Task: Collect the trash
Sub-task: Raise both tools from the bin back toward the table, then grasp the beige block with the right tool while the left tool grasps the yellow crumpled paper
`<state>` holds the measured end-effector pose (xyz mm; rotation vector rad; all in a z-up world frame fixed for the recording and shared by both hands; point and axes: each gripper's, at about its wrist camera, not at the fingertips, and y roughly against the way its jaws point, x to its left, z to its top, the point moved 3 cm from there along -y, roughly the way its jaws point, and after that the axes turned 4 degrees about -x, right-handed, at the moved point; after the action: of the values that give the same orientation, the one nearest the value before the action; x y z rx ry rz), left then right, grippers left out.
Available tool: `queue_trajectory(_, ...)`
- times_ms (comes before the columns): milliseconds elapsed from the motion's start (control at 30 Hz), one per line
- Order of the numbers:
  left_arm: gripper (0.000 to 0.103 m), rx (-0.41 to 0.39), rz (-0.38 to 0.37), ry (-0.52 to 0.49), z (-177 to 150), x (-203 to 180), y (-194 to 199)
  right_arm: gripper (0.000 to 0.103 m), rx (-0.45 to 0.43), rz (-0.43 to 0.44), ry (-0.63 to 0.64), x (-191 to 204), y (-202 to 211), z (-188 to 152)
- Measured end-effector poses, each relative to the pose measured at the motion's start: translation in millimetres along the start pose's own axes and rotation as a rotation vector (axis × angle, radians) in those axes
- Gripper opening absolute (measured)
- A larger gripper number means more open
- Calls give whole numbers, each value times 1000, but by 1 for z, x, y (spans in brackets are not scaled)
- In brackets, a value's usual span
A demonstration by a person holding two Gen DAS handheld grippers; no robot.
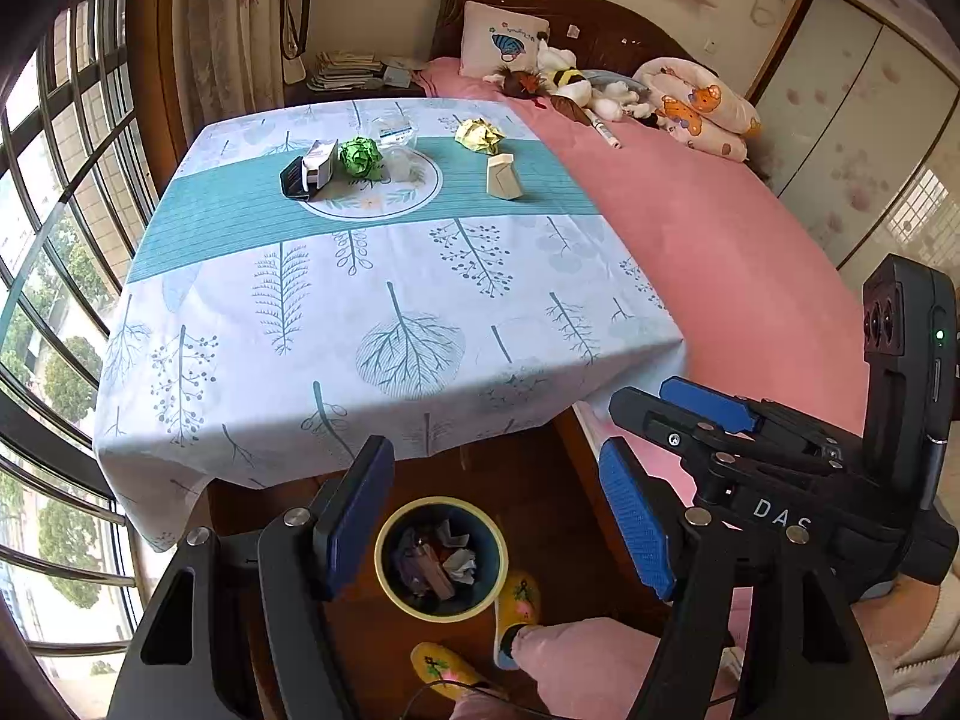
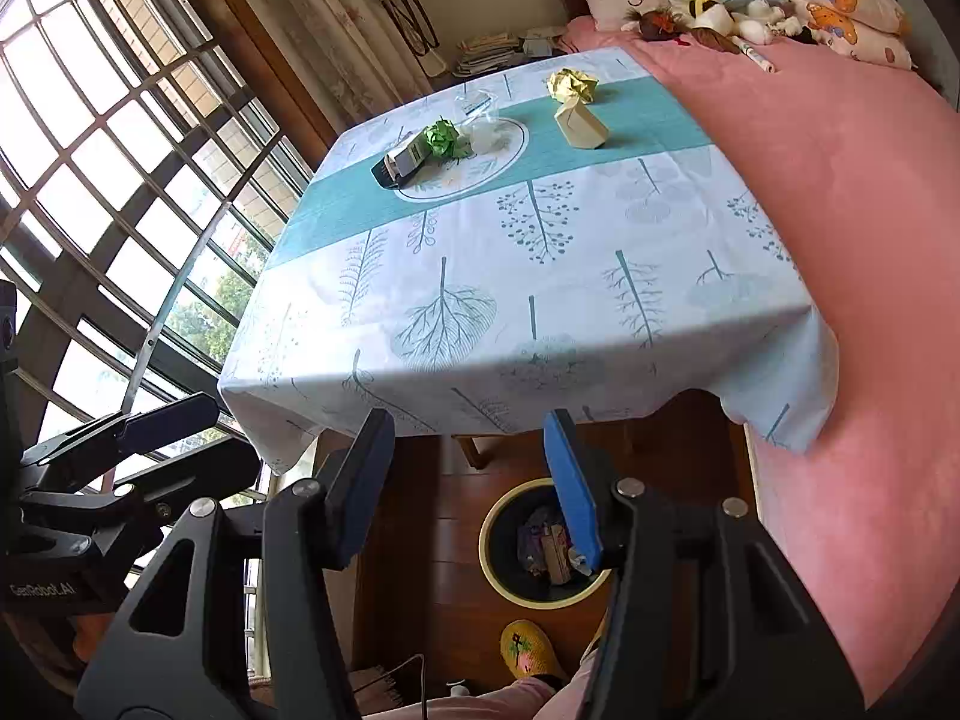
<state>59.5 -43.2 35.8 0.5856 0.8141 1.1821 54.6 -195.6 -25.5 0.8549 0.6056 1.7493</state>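
1. The left gripper (image 1: 498, 516) hangs above the floor with its blue pads spread and nothing between them.
2. The right gripper (image 2: 468, 492), just beside it, is also spread and empty.
3. The trash bin (image 1: 441, 558) stands on the wooden floor below both grippers, near the front edge of the table (image 1: 384, 300), with crumpled paper and scraps inside.
4. On the table's far half lie a green paper ball (image 1: 360, 157), a yellow paper ball (image 1: 479, 135), a beige carton (image 1: 503, 177), a small box (image 1: 309, 171) and clear plastic wrap (image 1: 396, 141).
5. A yellow slipper (image 1: 516, 600) sits beside the bin.
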Motion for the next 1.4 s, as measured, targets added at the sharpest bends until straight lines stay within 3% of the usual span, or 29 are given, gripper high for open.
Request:
queue_trajectory(233,73,-27,18,28,31,8,-22,49,-29,-1,34,-4,-11,37)
queue_trajectory(400,73,-37,107,45,76,19,-63,49,-47,0,77,-23,-43,83)
queue_trajectory(667,73,-43,227,102,172,25,-157,49,-29,10,209,-76,-129,190)
queue_trajectory(900,73,-12,300,150,239,24,-239,49,57,43,353,-120,-223,267)
queue_trajectory(1033,73,21,328,193,261,30,-276,49,112,72,447,-132,-277,286)
queue_trajectory(1267,73,60,356,217,286,41,-318,49,201,135,558,-134,-345,284)
queue_trajectory(1400,73,63,345,226,305,44,-337,23,235,180,540,-139,-361,281)
